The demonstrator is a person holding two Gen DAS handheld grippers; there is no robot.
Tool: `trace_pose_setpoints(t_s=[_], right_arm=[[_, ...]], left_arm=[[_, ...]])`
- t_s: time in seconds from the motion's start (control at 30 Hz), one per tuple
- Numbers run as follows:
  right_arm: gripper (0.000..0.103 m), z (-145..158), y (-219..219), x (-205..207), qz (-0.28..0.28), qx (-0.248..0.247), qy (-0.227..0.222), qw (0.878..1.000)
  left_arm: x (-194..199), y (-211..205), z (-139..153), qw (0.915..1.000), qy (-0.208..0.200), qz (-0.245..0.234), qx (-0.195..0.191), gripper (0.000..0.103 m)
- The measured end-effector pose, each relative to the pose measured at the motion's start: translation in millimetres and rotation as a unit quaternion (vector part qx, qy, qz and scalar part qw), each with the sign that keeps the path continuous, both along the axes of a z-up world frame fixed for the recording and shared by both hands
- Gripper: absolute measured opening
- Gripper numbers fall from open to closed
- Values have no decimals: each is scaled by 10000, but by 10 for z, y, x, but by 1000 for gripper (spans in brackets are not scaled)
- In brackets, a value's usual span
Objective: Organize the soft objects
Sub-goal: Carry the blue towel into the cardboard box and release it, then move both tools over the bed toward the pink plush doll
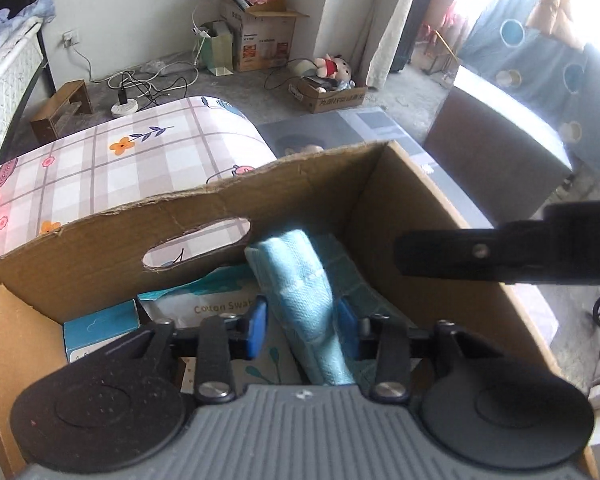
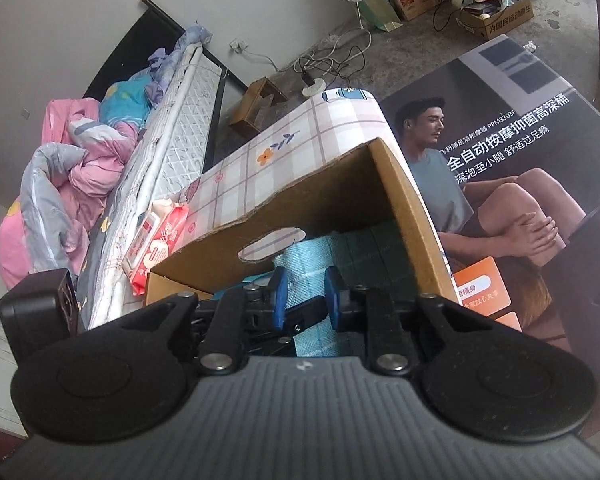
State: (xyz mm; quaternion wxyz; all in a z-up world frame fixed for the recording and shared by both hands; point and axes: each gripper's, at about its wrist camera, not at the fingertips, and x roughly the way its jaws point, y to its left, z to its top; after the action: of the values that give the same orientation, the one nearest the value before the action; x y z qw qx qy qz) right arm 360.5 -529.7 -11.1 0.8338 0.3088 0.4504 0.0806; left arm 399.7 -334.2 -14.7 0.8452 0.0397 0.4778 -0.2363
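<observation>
Scene: I worked over a cardboard box (image 1: 260, 208) that stood on a table with a plaid floral cloth (image 1: 112, 156); a large printed carton (image 2: 512, 128) lay just to its right.

Task object: a rolled light-blue towel (image 1: 296, 292) stood tilted inside the box, its far end leaning on the far wall near the handle cut-out (image 1: 198, 246).

Left gripper (image 1: 302, 324): its blue pads (image 1: 258, 326) sat either side of the roll. The right pad looked to touch the cloth; a gap showed at the left pad. I judged the tongs released or loosening, not clamped.

Right gripper (image 2: 304, 298): held at the near rim, blue pads (image 2: 279, 298) apart, with teal checked cloth (image 2: 320, 258) seen between and beyond them. I could not tell whether it touched that cloth; it appeared to grasp nothing.

Other contents: a cotton swab pack (image 1: 216, 304) and a small blue carton (image 1: 100, 328) lay on the left of the box floor; a green checked cloth (image 1: 340, 264) lay at the right.

Outside the box: a pink wet-wipe pack (image 2: 156, 240) rested on the table to the left, apparently not yet stowed.

Stage, my judgement: placement of the towel nearly done.

Risk 1: the leaning roll could topple or unroll over the swab pack once support went.

Risk 2: a pad could snag the loose weave on withdrawal and drag the towel out.

Risk 3: both grippers were crowded at one opening; a careless lift could knock them together or catch the torn rim.
</observation>
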Motion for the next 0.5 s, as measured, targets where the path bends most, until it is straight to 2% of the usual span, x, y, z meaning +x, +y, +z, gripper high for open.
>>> trace_pose_setpoints(t_s=[0.1,0.23,0.3,0.43,0.5], right_arm=[[21,96,-26,-88,-85,111,-122,9998],[21,245,2,-216,-77,66,-309,9995],[21,327,6,-312,-48,96,-399,9991],[21,400,109,-442,73,201,-474,9986],[21,386,178,-508,129,284,-439,9985]], left_arm=[[-48,71,130,9998,-111,111,-80,54],[-154,265,363,9993,-235,268,-91,57],[-217,394,496,9988,-309,385,27,58],[-448,793,856,9966,-636,509,157,61],[-624,1059,1041,9950,-808,568,139,67]])
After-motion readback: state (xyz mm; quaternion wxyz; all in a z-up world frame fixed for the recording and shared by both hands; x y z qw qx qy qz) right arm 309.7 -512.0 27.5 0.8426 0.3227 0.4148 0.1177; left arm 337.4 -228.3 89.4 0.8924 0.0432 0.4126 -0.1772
